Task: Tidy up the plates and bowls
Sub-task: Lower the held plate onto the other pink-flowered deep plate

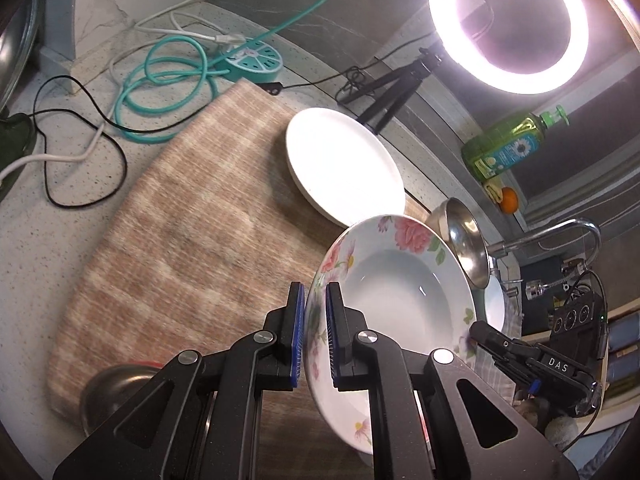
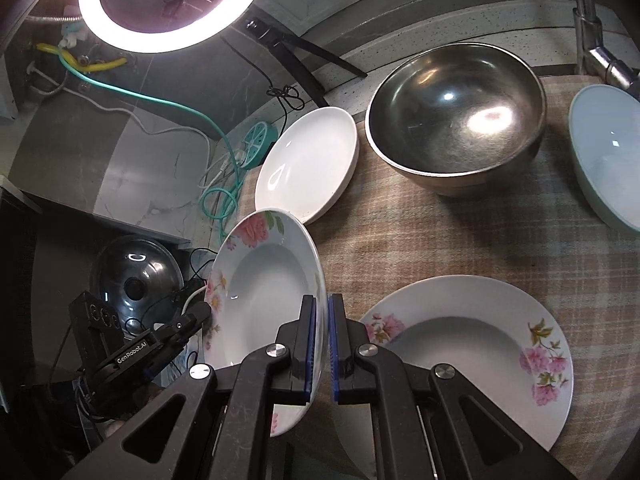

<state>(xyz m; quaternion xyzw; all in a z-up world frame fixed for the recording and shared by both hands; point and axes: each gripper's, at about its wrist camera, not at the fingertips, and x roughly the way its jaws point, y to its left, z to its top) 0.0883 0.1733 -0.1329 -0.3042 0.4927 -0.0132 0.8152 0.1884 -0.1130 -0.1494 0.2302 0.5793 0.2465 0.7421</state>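
Both grippers pinch the floral plate [image 2: 260, 292] on opposite rim edges, left gripper [image 1: 316, 336] and right gripper [image 2: 322, 348] clamped on it, plate tilted in the air between the white plate [image 2: 308, 162] beyond and second floral plate [image 2: 480, 344] nearer the right.

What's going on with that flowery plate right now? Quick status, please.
Both grippers, left and right, shut on opposite rims of the floral plate, plate lifted and tilted. Second floral plate lies below on the cloth. Nothing blocking.
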